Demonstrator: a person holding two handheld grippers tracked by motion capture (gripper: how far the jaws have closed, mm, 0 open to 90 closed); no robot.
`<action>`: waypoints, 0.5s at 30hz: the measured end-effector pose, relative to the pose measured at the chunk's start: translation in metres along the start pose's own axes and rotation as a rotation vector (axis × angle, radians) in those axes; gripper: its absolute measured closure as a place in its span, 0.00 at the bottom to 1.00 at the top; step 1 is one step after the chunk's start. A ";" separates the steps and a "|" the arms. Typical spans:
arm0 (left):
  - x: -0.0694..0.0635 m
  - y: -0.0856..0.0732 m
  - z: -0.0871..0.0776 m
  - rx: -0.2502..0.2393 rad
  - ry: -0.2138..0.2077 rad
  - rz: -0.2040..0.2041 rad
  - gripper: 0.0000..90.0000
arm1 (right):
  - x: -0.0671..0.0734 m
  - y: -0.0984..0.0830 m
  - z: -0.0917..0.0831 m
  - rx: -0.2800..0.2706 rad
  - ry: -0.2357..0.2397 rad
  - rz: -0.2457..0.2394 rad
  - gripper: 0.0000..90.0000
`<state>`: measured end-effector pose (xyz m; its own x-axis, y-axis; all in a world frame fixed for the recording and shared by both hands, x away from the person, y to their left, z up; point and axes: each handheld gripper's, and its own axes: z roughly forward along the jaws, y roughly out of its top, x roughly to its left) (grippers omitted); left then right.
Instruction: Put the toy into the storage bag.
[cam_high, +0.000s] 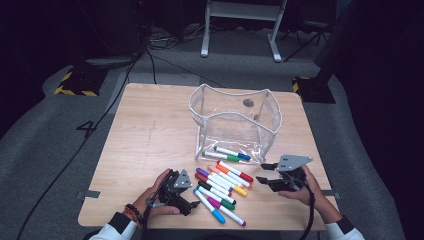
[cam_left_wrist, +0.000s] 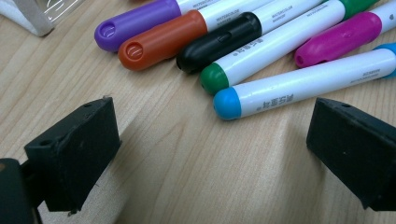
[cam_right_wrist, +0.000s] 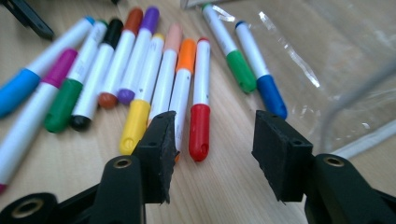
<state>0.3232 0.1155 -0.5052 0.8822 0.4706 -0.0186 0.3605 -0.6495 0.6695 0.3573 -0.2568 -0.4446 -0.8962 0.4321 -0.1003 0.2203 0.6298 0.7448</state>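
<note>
We see the red marker (cam_right_wrist: 200, 125) low centre in the right gripper view, just ahead of our right gripper (cam_right_wrist: 212, 140), whose jaws stand apart and grip nothing. Our left gripper (cam_left_wrist: 210, 154) is wide open, empty, near the blue marker (cam_left_wrist: 299, 86). Nine markers lie loose on the table (cam_high: 145, 130); two lie inside the pouch (cam_high: 235, 117).

Parted fingers (cam_right_wrist: 159, 140) frame the red marker (cam_right_wrist: 200, 100) on the table (cam_right_wrist: 224, 186).
</note>
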 end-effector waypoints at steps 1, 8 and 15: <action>0.000 0.000 0.000 0.001 -0.001 0.003 0.03 | 0.000 0.000 0.007 0.012 0.007 -0.007 0.57; 0.000 0.000 0.000 0.000 0.000 0.000 0.03 | -0.001 0.005 0.044 0.070 0.059 -0.039 0.67; 0.000 0.000 0.000 0.002 0.002 0.001 0.03 | -0.007 0.008 0.063 0.096 0.058 -0.010 0.66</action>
<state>0.3231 0.1156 -0.5051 0.8820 0.4709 -0.0166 0.3601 -0.6510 0.6682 0.3894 -0.2138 -0.4799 -0.9188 0.3891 -0.0666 0.2448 0.6939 0.6772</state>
